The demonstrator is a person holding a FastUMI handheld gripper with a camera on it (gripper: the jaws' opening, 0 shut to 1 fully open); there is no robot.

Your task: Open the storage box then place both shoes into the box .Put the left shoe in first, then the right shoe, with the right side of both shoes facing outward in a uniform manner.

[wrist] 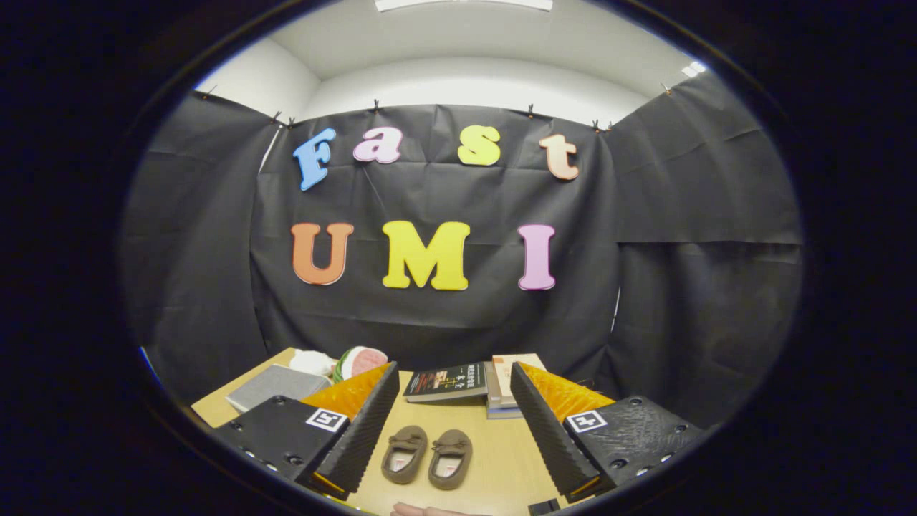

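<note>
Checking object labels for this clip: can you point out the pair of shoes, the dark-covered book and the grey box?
Pair of shoes (427, 456): gripper view, between the open tool's fingers, inner edge of the left one.
Dark-covered book (447, 381): gripper view, cover's middle.
Grey box (276, 385): gripper view, its top face.

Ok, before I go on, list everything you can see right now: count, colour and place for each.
Shoes: two, brown, side by side on the table between the fingers, toes pointing away.
Books: a few, one dark-covered lying flat, pale ones stacked beside it, beyond the shoes near the wall.
Grey flat item: one, grey, on the table behind the left finger; cannot tell what it is.
Soft items: white, green and pink, behind the grey item at the wall; hard to identify.
Table: one, light wood.
Booth wall: black cloth.
Hand: part of one, at the near table edge.
Gripper: one, fingers open wide, holding nothing.
</note>
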